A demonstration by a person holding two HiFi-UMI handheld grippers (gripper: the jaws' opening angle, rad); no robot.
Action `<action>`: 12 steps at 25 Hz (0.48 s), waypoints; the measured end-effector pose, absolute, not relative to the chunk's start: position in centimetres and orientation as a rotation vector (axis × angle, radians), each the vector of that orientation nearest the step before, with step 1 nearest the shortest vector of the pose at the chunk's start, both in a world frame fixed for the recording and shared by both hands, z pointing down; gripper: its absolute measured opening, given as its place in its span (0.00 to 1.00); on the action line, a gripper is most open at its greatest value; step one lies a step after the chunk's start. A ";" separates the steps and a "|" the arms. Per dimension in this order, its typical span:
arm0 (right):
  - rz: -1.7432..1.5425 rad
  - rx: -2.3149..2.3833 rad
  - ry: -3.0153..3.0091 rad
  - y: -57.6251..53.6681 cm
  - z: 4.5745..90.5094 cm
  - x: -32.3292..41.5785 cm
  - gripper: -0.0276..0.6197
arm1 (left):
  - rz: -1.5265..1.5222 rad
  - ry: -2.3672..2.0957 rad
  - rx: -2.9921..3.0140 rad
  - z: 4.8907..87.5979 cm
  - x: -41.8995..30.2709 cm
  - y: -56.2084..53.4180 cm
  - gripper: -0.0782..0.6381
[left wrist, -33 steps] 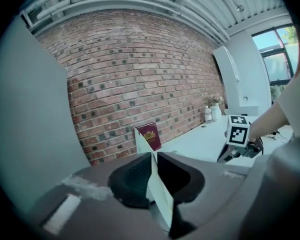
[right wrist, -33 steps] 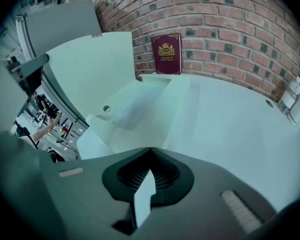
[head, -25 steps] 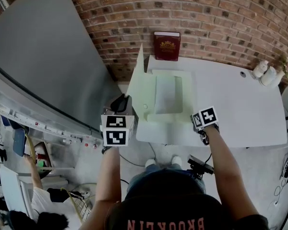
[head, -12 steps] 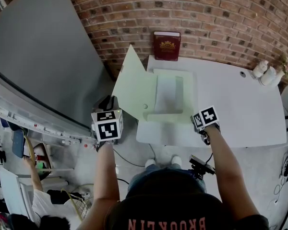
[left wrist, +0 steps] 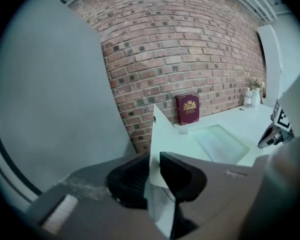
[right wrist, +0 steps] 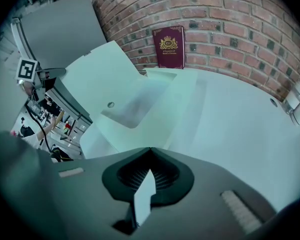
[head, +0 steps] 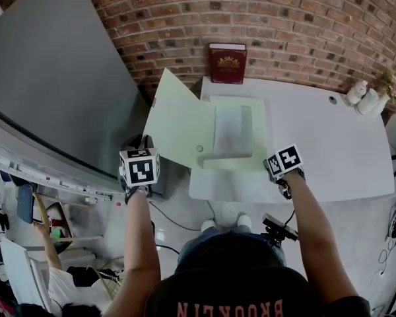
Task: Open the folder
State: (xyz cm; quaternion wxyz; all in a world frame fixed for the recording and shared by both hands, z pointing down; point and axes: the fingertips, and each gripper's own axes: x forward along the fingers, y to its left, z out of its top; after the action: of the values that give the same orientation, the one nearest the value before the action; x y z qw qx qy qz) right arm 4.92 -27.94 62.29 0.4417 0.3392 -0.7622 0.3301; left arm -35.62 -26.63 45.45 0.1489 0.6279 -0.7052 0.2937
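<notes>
The pale green folder (head: 241,134) lies on the white table (head: 330,150), and its front cover (head: 178,121) is swung out flat past the table's left edge. My left gripper (head: 147,147) is shut on that cover's outer corner; in the left gripper view the cover's edge (left wrist: 162,139) stands pinched between the jaws of this gripper (left wrist: 155,169). At the folder's near right corner my right gripper (head: 269,169) is shut; in the right gripper view a pale corner of the folder (right wrist: 144,199) sits between the jaws of that gripper (right wrist: 147,176). Inside the folder a clear sleeve (head: 232,129) shows.
A dark red book (head: 228,63) leans on the brick wall behind the folder. White bottles (head: 366,101) stand at the table's far right, near a small hole (head: 332,100). A big grey panel (head: 53,78) fills the left; floor clutter lies below it.
My left gripper has moved left and down with the cover in it, swinging the cover from nearly upright to spread open beyond the table's left edge. The right gripper stayed put.
</notes>
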 end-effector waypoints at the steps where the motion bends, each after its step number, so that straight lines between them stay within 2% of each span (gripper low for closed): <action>1: 0.821 0.843 -1.890 -28.0 62.3 4.9 0.05 | 0.861 -2.023 1.790 45.5 -36.2 -26.7 0.21; 12: 0.813 0.875 -1.854 -27.9 62.2 4.9 0.05 | 0.934 -1.910 1.691 50.0 -39.4 -26.5 0.22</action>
State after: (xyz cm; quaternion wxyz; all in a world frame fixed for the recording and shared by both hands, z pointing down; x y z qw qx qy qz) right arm 4.94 -27.86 62.24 0.4512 0.3540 -0.7502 0.3290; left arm -39.42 -26.54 49.99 0.2111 0.6085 -0.6872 0.3361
